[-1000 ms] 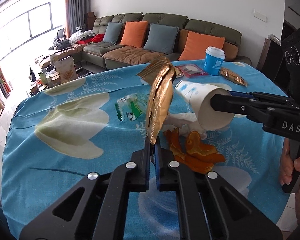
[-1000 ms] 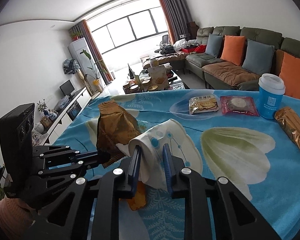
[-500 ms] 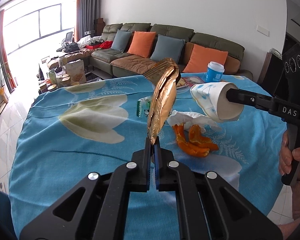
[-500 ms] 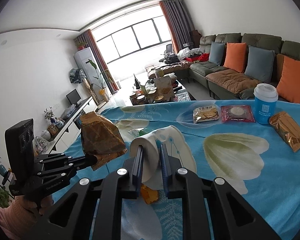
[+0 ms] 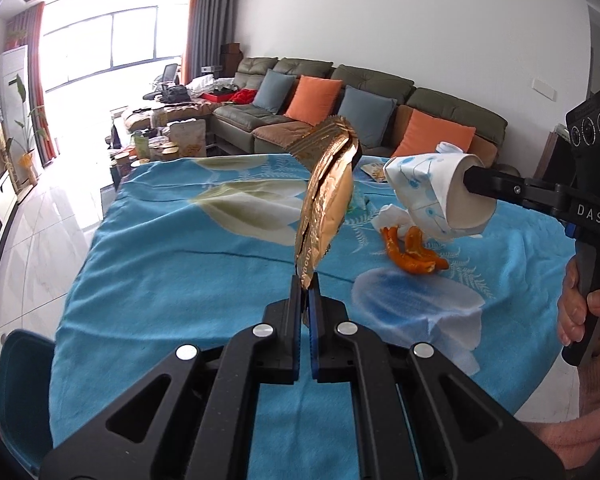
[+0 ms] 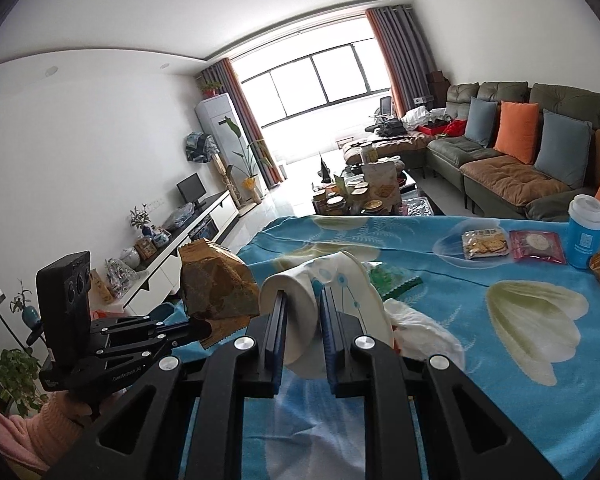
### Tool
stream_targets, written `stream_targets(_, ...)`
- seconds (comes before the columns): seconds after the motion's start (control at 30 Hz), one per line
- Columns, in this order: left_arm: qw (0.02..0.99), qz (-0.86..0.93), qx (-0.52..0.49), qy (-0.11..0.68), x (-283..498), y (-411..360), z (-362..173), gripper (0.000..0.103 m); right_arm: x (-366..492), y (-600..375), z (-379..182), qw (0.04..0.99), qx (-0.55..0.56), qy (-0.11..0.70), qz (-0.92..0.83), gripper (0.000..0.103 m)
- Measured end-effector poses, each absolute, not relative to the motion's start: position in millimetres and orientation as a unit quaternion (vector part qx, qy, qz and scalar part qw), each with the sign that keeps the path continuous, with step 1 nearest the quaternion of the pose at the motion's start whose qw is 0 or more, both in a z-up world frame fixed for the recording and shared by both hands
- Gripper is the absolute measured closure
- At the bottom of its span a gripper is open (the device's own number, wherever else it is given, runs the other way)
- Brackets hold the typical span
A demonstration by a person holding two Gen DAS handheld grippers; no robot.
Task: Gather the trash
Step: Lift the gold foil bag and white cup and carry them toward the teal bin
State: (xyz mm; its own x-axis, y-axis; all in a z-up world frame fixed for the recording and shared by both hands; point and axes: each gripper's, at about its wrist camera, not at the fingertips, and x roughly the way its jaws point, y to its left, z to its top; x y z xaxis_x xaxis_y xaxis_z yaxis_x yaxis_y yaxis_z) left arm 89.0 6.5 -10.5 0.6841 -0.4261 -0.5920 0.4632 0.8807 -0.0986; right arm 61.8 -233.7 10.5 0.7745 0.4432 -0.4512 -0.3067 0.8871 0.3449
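Left side: the left claw (image 5: 306, 294) is clenched on the bottom corner of a gold foil snack wrapper (image 5: 328, 204), which stands upright from the pinch, held clear above the tabletop (image 5: 188, 264). The wrapper is judged very light, thin and crinkly, with a slick foil face; a pinch on a flat sealed edge, as here, is the sound place to hold it, though it may flap or slip out if swung quickly. Centre: on the blue floral cloth lie pieces of orange peel (image 5: 414, 250) touching a crumpled white tissue (image 5: 388, 218), both untouched and still to be collected. The peel is judged soft, curled and possibly damp, best taken across a thick fold; the tissue is limp and will compress to nothing, so it wants a deep bite into the bunched part. Right side: the right claw (image 6: 303, 314) is closed on a white paper cup (image 6: 300, 320) with blue dot print, one finger inside the mouth and one outside, gripping the wall; the cup hangs sideways above the tabletop. The cup is judged light but easily crushed, and its wall already looks flattened at the pinch. Far right, at the back edge, stand a blue lidded cup (image 6: 586, 230) and sealed snack packets (image 6: 484, 244); whether these count as trash cannot be told. No bin is in view.
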Motion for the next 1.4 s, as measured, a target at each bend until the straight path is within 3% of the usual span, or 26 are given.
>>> stream_targets(1.4, 0.949, -0.024, -0.059, 0.308, 7, 213, -11, 0.099, 88, -19, 11, 0.842, 0.049, 0.314, 0.436, 0.088)
